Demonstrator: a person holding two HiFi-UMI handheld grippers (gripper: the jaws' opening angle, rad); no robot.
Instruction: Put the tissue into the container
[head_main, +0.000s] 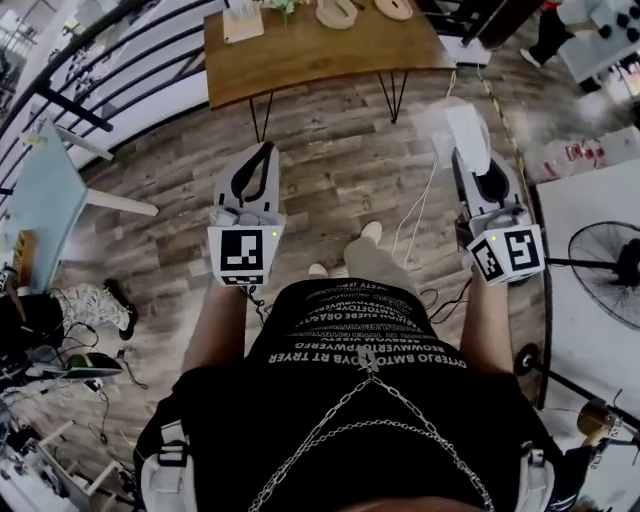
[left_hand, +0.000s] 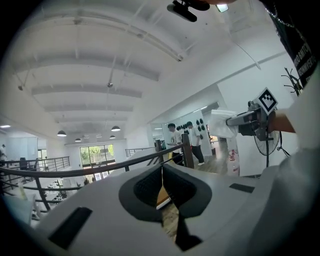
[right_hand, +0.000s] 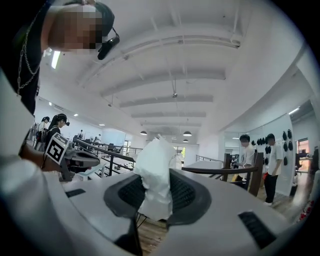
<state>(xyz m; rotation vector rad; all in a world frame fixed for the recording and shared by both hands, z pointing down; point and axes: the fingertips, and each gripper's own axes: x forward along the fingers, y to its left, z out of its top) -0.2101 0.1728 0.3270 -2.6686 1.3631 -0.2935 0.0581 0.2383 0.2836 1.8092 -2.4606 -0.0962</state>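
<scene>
A crumpled white tissue (right_hand: 154, 172) stands up between the dark pads of my right gripper (right_hand: 156, 192), which is shut on it. In the head view the tissue (head_main: 463, 128) sticks out past the right gripper (head_main: 478, 165), held at chest height over the wooden floor. My left gripper (left_hand: 162, 186) is shut, its pads meeting with nothing between them; in the head view the left gripper (head_main: 256, 165) is level with the right one. Both point up and forward. From the left gripper view I see the right gripper (left_hand: 250, 121) with the tissue (left_hand: 220, 124). No container is clearly recognisable.
A wooden table (head_main: 300, 55) on thin black legs stands ahead, with small items (head_main: 243, 22) and round wooden pieces (head_main: 338, 12) on it. A railing (head_main: 90, 60) runs at the left, a standing fan (head_main: 612, 268) at the right. Cables (head_main: 418, 215) lie on the floor. People stand far off (right_hand: 246, 157).
</scene>
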